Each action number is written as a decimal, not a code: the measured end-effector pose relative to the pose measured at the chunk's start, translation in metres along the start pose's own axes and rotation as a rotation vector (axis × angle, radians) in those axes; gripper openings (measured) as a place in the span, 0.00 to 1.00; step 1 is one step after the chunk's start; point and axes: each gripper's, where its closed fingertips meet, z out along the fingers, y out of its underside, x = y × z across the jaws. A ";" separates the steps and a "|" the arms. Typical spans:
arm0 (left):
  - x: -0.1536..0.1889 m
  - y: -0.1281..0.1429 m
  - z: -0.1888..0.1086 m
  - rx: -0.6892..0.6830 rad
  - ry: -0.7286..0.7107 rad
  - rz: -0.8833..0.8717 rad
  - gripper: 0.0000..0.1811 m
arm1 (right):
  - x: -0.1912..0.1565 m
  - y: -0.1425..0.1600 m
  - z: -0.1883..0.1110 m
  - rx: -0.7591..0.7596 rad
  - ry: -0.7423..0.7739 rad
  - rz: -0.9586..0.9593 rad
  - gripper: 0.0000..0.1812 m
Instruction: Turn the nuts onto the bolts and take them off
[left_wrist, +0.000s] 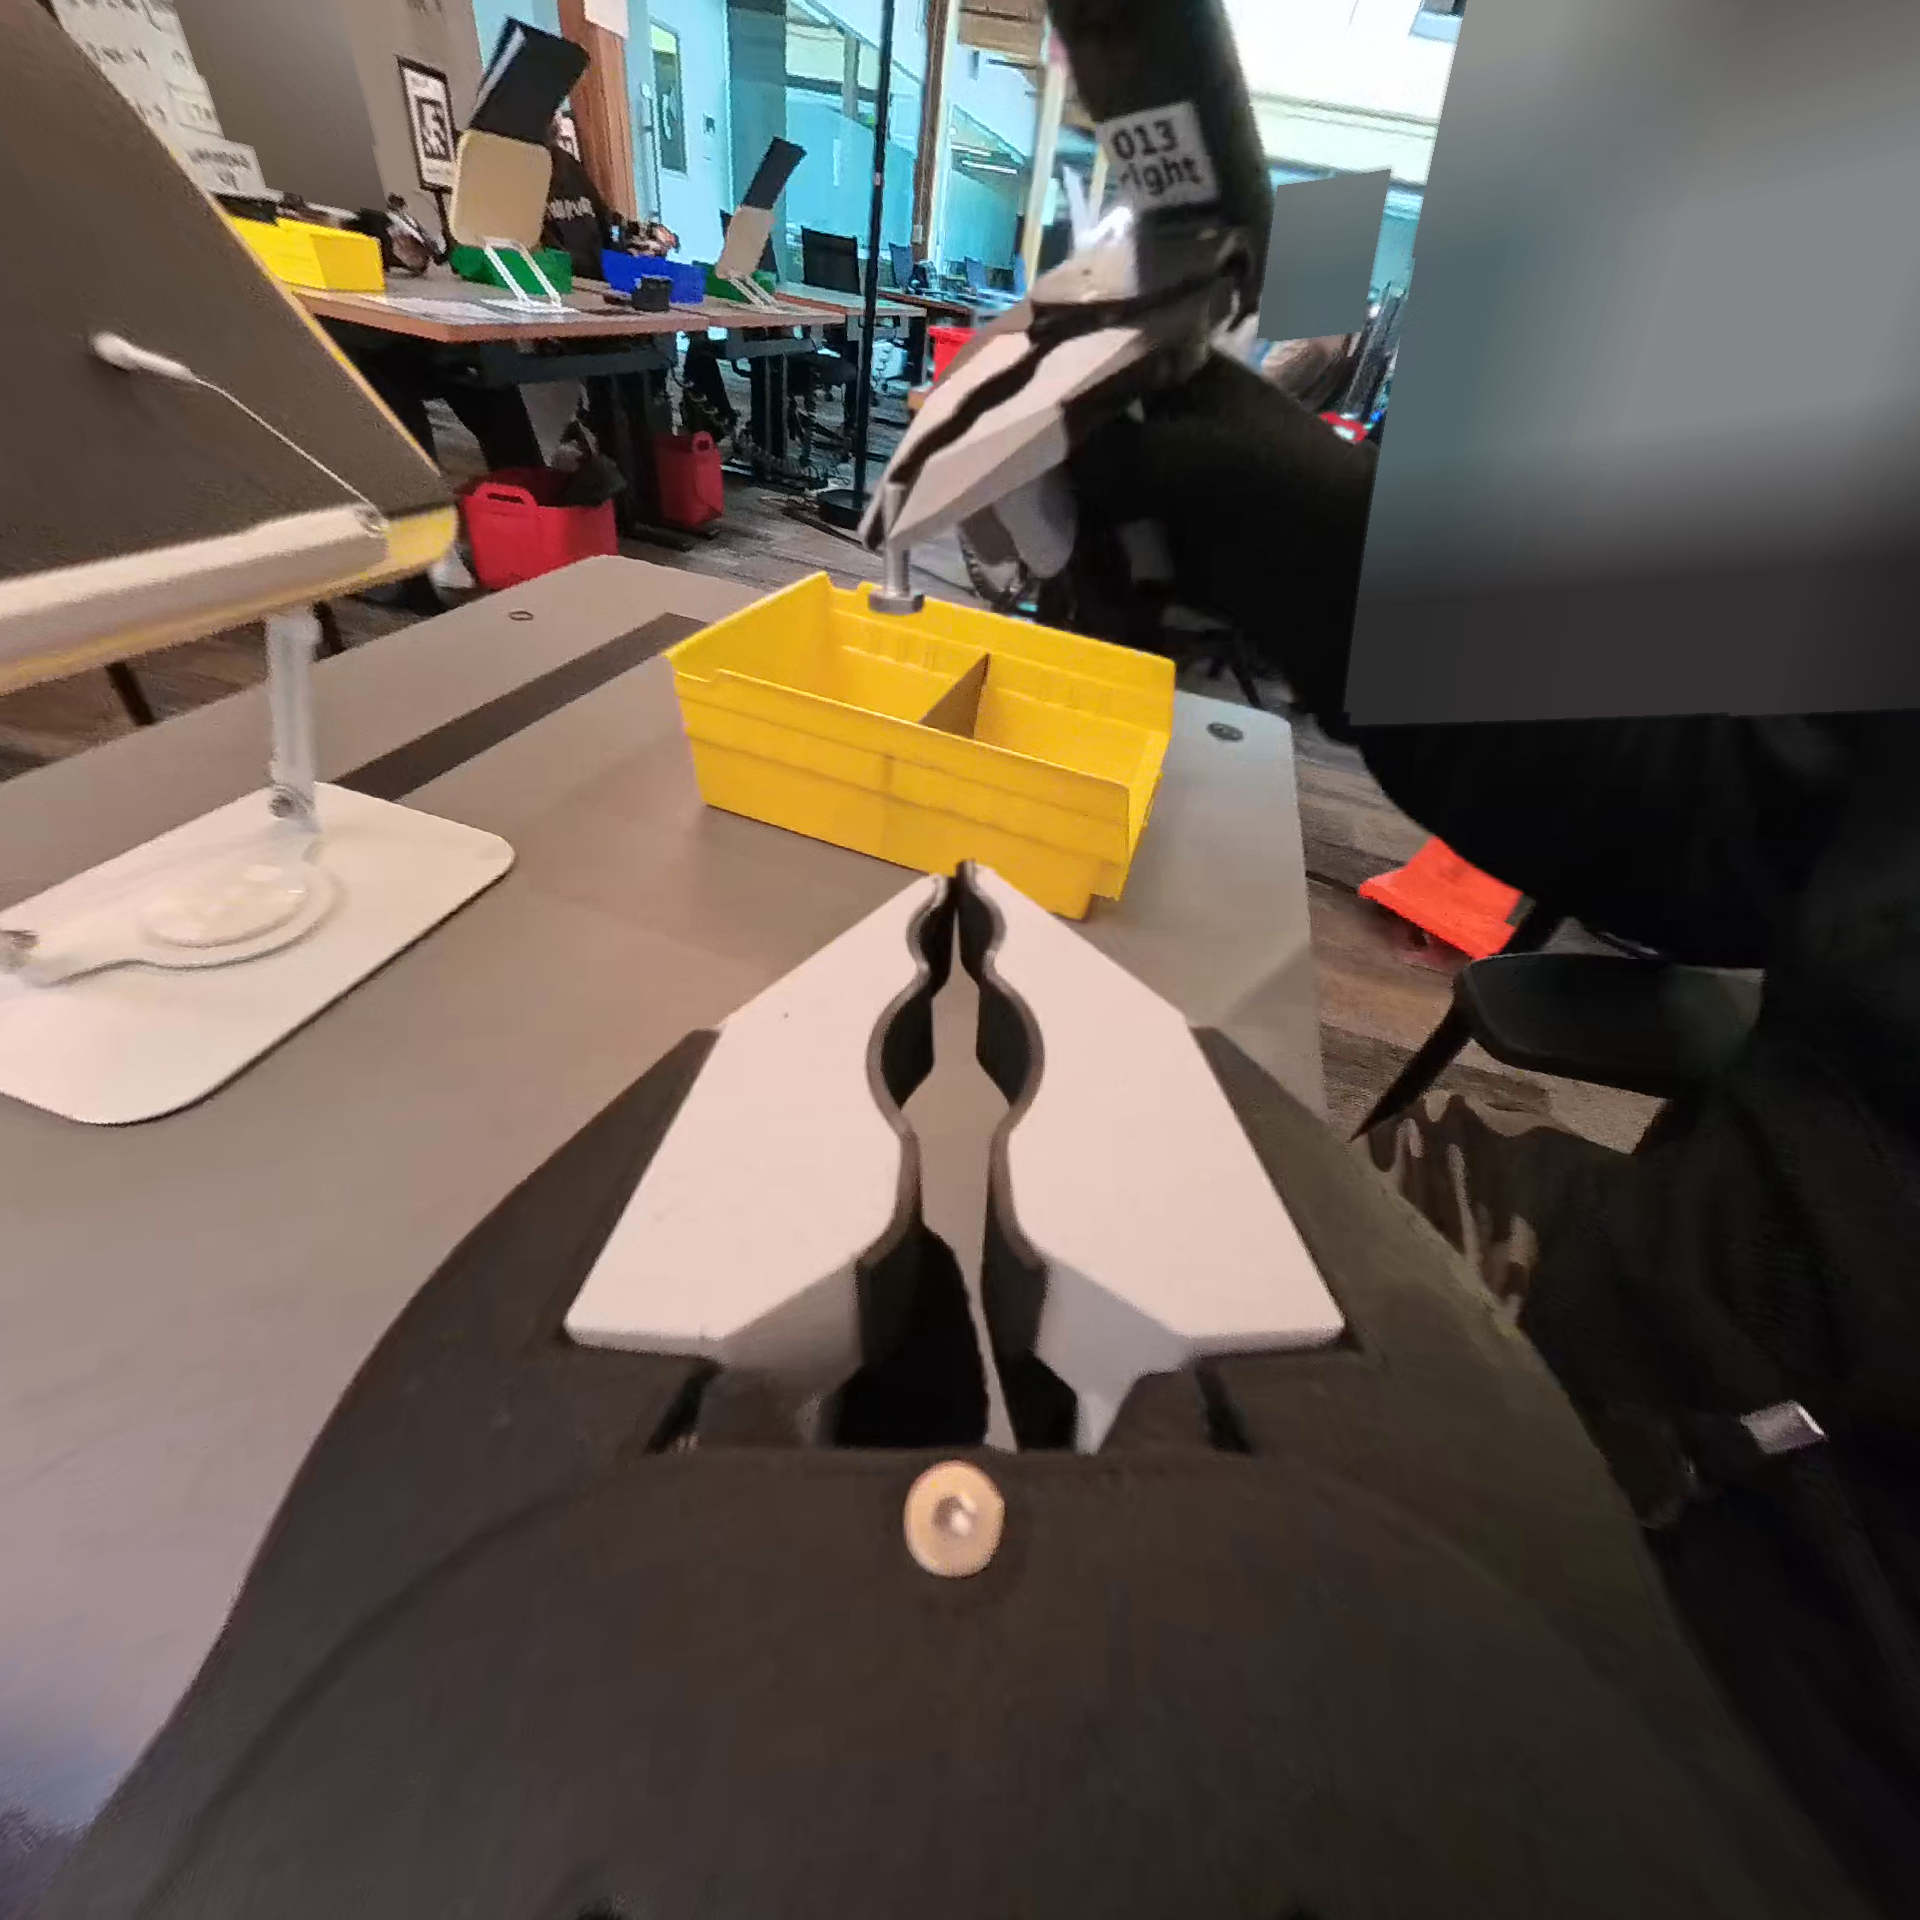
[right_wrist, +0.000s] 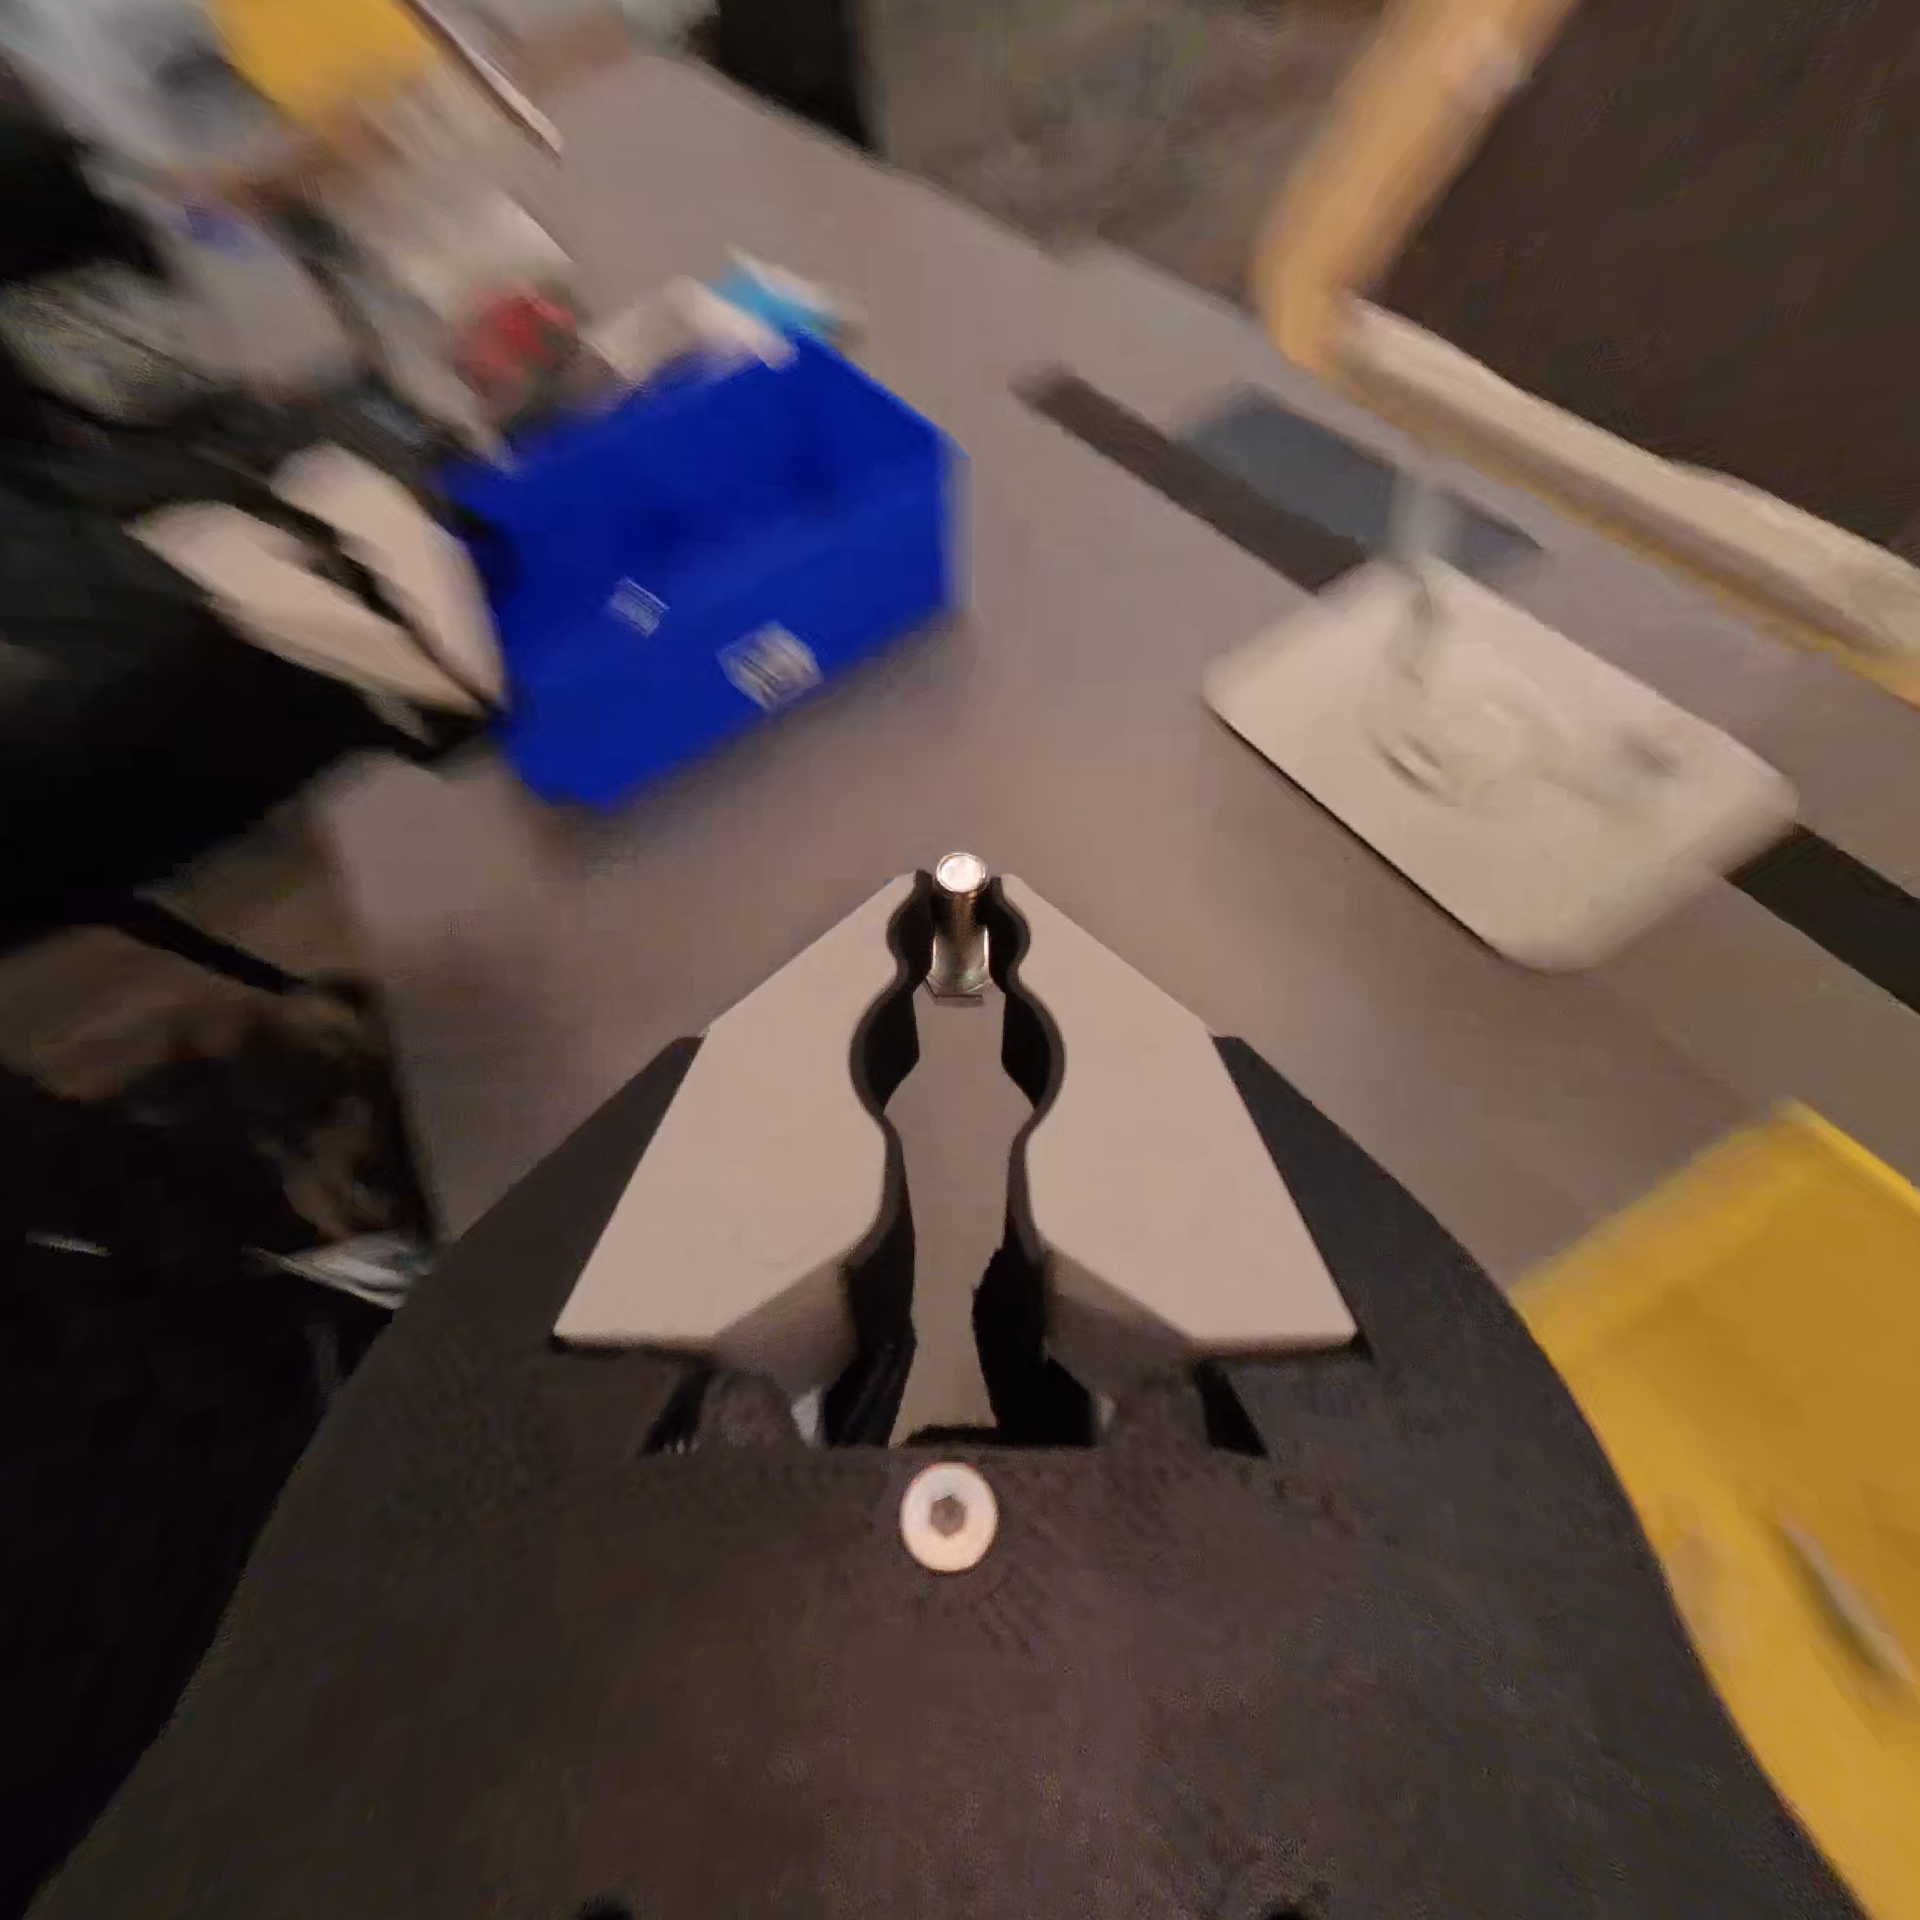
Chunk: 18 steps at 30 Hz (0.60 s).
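Above the yellow bin, right gripper fingers pinch a bolt; left gripper fingers closed, empty.

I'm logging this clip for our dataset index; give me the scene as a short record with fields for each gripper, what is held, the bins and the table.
left gripper: shut, holds nothing, low over the grey table
right gripper: shut on a silver metal bolt
bolt pose: hangs head-down above the yellow plastic bin
yellow bin: divider inside, contents not visible
blue plastic bin: on the table, blurred
white stand base: on the table
nut: none clearly visible
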 end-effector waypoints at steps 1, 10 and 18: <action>-0.003 -0.002 -0.002 -0.003 -0.008 0.001 0.00 | 0.037 0.015 -0.017 -0.100 0.116 -0.005 0.04; -0.019 0.000 -0.009 -0.090 -0.092 0.040 0.00 | 0.237 0.194 -0.106 -0.910 0.530 0.140 0.04; -0.034 0.001 -0.017 -0.121 -0.149 0.047 0.00 | 0.266 0.249 -0.094 -1.081 0.509 0.217 0.13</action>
